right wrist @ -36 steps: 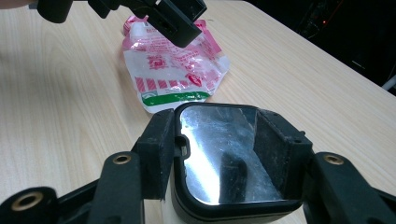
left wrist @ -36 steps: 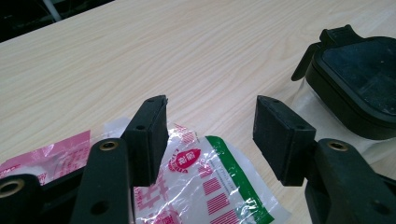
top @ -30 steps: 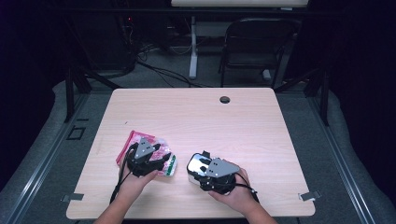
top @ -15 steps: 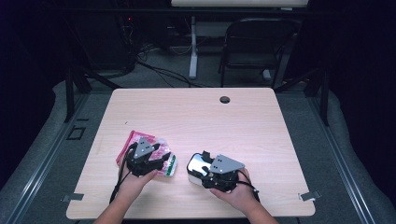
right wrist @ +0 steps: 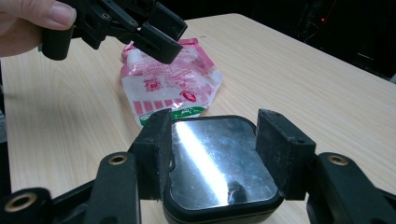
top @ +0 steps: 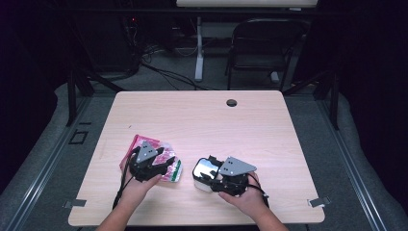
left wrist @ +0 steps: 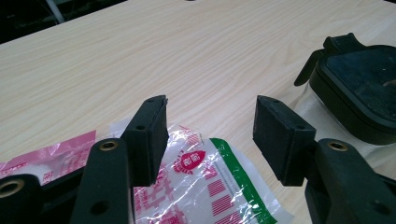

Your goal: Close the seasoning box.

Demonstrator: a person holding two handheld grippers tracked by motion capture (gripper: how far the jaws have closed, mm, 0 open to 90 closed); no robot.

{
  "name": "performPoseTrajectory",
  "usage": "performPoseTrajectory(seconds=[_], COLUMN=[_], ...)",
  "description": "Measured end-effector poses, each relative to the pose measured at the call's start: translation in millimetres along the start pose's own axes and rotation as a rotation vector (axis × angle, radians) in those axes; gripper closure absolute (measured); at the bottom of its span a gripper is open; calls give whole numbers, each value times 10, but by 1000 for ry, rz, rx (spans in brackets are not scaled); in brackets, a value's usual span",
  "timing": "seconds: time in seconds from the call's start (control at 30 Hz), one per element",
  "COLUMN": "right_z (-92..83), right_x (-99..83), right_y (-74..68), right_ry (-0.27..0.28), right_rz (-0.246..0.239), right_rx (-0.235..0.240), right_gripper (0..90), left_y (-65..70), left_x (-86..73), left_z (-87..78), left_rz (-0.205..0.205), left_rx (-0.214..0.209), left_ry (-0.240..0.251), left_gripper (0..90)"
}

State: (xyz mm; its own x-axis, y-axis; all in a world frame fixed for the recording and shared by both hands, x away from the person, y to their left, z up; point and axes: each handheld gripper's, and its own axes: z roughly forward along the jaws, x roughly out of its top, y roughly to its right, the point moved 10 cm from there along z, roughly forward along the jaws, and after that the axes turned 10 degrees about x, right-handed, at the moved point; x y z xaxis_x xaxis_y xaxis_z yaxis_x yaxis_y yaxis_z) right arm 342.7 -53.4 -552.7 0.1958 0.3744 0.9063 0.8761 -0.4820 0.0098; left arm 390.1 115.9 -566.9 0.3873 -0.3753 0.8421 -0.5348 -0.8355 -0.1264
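A pink, white and green snack bag point(top: 142, 143) lies flat on the table's front left. My left gripper point(top: 163, 166) hovers just above its right end, open, with nothing between its jaws point(left wrist: 210, 116); the bag point(left wrist: 205, 182) shows below them. To the right stands a clear box with a glossy black lid point(top: 204, 169), also seen at the right edge of the left gripper view point(left wrist: 359, 88). My right gripper point(right wrist: 212, 126) is open, its jaws straddling the lid point(right wrist: 215, 158) from just above. Beyond it are the bag point(right wrist: 173, 84) and the left gripper point(right wrist: 166, 32).
The light wooden table point(top: 202, 120) has a round cable hole point(top: 232, 102) near its far edge. A chair point(top: 264, 43) and cables stand on the dark floor behind. Both forearms come in over the table's front edge.
My right gripper has shifted slightly to the right beside the box. The left gripper, the bag and the box have stayed where they were.
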Motion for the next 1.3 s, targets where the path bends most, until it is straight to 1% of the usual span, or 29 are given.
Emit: performPoseTrajectory(seconds=[0.1,0.17,0.27,0.43,0.47,0.6,0.67,0.77,0.8,0.83,0.9,0.97,1.03,1.13,1.2,1.23,1.3], right_z=[-13,-29,-57,-110,-124,-171,-195,-239,-253,-273,-295,-321,-351,-416,-472,-500,-537], right_x=[5,9,20,32,39,51,51,30,23,16,9,-7,-22,-38,-67,-89,-131], right_y=[16,40,76,161,185,263,305,388,418,452,500,557,624,737,818,858,931], right_ry=[4,6,16,30,37,56,61,54,54,51,57,58,63,87,90,86,90], right_rz=[4,7,19,33,42,78,88,98,103,111,124,137,156,192,216,219,243], right_rx=[-1,-11,-14,-39,-47,-56,-64,-93,-102,-111,-123,-135,-150,-174,-196,-206,-226], right_gripper=[464,464,462,453,449,439,436,433,433,429,423,418,407,397,393,393,393], left_y=[-37,-69,-121,-195,-211,-277,-316,-408,-452,-483,-570,-638,-720,-817,-880,-906,-956], left_x=[13,24,35,38,41,37,42,40,40,30,15,-5,-27,-70,-103,-126,-170], left_z=[-19,-34,-53,-76,-75,-92,-103,-132,-135,-144,-154,-167,-176,-180,-173,-169,-154], left_rz=[-15,-23,-31,-50,-54,-72,-77,-94,-107,-109,-132,-145,-162,-185,-202,-212,-217], left_rx=[5,9,16,25,29,39,45,62,71,76,90,104,113,127,139,144,153], left_ry=[5,9,15,16,22,22,27,29,37,31,36,31,31,22,20,12,3], left_gripper=[451,450,449,449,449,449,449,448,448,448,448,447,447,447,447,447,447])
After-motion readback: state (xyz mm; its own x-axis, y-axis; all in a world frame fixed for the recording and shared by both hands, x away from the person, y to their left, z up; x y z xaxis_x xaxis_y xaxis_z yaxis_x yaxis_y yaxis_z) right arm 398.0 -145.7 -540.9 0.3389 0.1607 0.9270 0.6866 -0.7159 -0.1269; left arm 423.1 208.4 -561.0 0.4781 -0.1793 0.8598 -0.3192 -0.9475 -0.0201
